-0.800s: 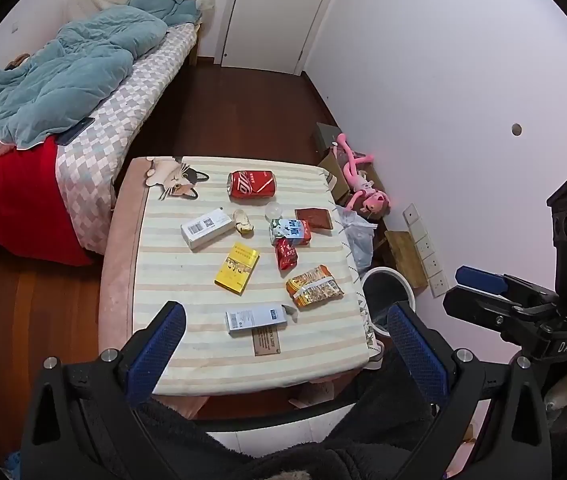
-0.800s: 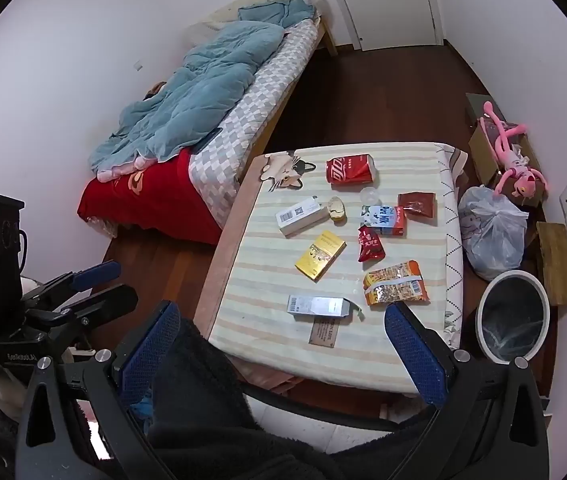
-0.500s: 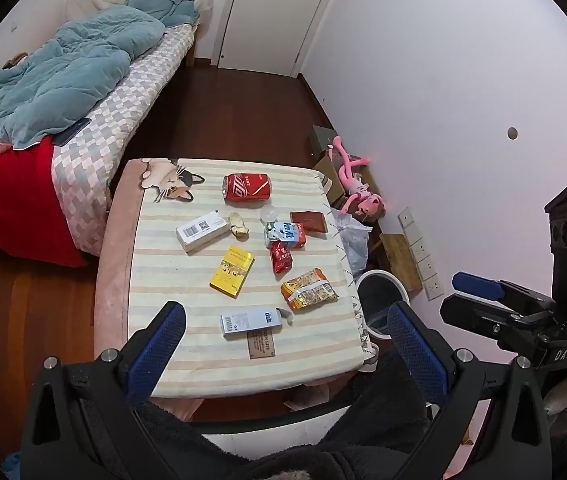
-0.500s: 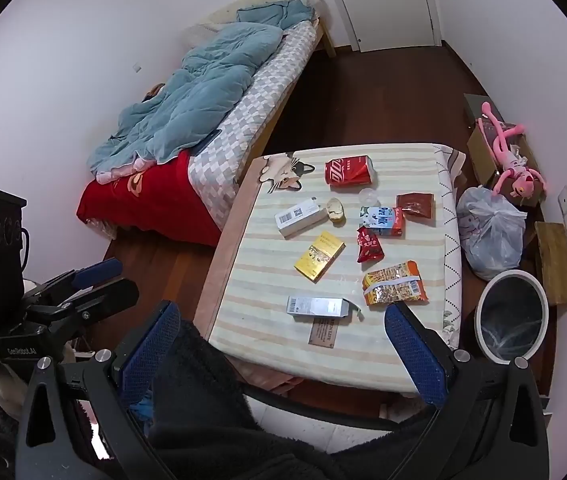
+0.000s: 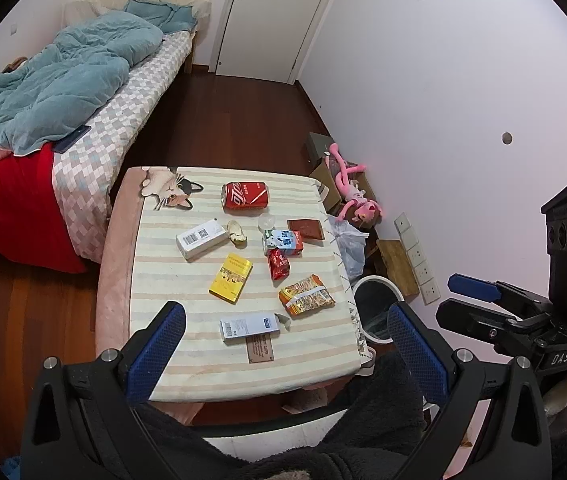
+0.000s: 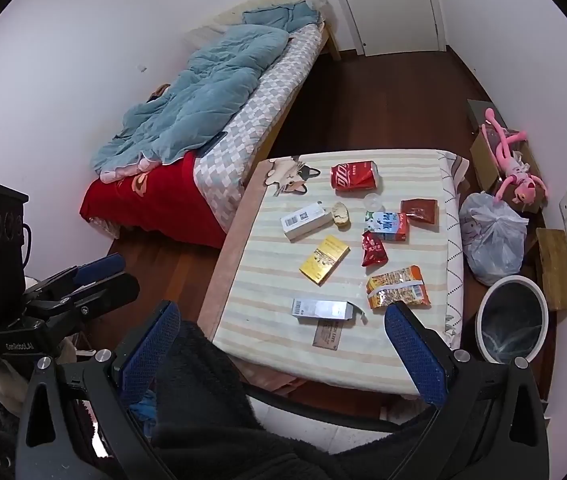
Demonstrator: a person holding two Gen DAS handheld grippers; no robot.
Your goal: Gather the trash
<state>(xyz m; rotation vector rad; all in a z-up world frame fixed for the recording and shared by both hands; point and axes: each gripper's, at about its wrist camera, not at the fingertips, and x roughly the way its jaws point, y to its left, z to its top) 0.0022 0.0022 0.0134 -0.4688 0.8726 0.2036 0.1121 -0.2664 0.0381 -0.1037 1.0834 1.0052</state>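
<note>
Red can (image 5: 244, 196), boxes and snack packets lie scattered on the striped table (image 5: 187, 364). White bin (image 6: 511, 319) stands on the floor just beside the table's right edge. Left gripper (image 5: 283, 344) and right gripper (image 6: 281, 344) hover above the near edge, jaws wide, nothing held.

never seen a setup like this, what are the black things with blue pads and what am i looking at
They are two hand-held grippers, one in each of a person's hands, with a camera on each looking along its jaws. One picture is from the left gripper, the other from the right gripper; each also shows the other at its edge. Both stand open and hold nothing. Below is a table with litter: a red can, a yellow box, a snack bag and other packets. A bin stands on the floor beside it.
</note>
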